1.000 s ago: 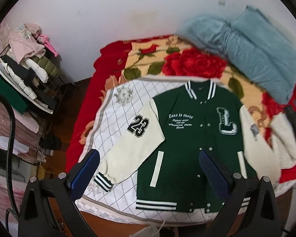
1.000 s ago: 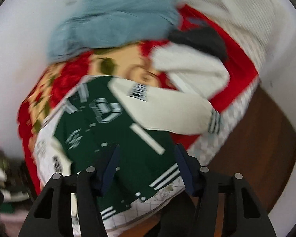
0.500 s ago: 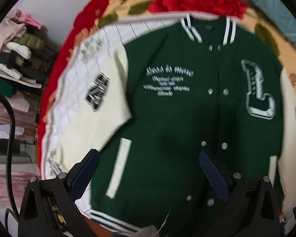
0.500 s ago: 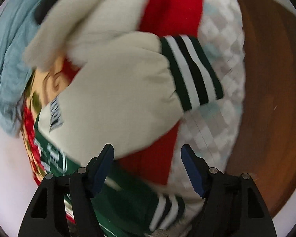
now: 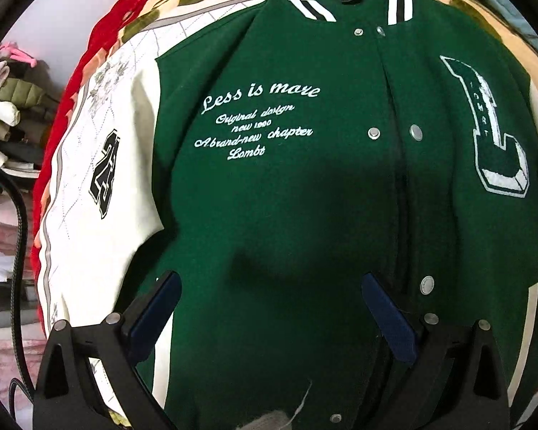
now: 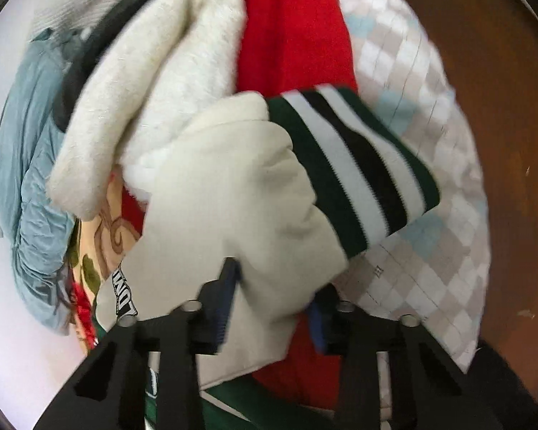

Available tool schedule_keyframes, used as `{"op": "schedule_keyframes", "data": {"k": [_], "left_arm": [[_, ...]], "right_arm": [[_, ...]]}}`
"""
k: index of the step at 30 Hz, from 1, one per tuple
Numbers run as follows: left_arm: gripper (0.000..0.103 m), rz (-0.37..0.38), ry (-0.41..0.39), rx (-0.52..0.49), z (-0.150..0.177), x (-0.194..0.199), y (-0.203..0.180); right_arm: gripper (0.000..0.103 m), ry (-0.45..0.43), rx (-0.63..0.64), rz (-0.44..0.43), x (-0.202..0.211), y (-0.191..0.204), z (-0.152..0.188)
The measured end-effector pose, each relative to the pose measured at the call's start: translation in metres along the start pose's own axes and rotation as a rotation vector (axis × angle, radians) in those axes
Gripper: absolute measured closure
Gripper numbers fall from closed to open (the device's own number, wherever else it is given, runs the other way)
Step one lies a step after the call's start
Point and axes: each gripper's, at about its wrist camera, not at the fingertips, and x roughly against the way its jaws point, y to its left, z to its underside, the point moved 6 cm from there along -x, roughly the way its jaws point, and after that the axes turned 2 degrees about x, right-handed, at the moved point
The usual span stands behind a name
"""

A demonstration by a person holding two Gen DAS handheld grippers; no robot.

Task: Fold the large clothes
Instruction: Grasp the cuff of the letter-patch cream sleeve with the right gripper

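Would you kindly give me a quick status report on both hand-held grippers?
Left hand-held gripper open over green varsity jacket. Right hand-held gripper just closing, cream sleeve between pads. Fluffy white garment beside sleeve.

A green varsity jacket (image 5: pixel 305 197) with cream sleeves lies flat, front up and snapped shut, its striped-cuffed sleeve (image 6: pixel 254 186) bunched up off to the side.

The left wrist view looks steeply down from close above the green jacket (image 5: pixel 305 197), its collar at 12 o'clock and a cream sleeve at 9 o'clock. The right wrist view looks down from closer still at the other sleeve (image 6: pixel 240 215), its striped cuff toward 2 o'clock. Both views share the jacket and the red blanket (image 6: pixel 297 28) beneath it.
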Motion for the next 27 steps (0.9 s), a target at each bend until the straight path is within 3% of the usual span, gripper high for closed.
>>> {"op": "schedule_keyframes", "data": {"k": [4,9,15,19,24,27], "left_arm": [[0.0,0.03,-0.023,-0.015,-0.001,0.005,-0.001],[0.0,0.057,-0.021,-0.026,0.001,0.004,-0.004],[0.0,0.067,-0.013,-0.034,0.004,-0.002,-0.006],[0.0,0.069,-0.012,-0.037,0.003,-0.007,-0.01],[0.0,0.072,-0.018,-0.033,0.002,-0.01,-0.015],[0.0,0.075,-0.031,-0.031,-0.001,-0.01,-0.017]], "right_arm": [[0.072,-0.041,0.027,-0.002,0.011,0.023,0.001],[0.072,-0.012,0.036,0.002,0.015,0.023,0.014],[0.072,-0.04,0.031,-0.008,0.018,0.025,0.023],[0.072,-0.045,0.037,-0.04,-0.001,0.023,0.012],[0.059,-0.025,-0.053,-0.113,-0.046,0.013,-0.013],[0.059,-0.05,-0.08,-0.137,-0.053,0.021,-0.019]]}}
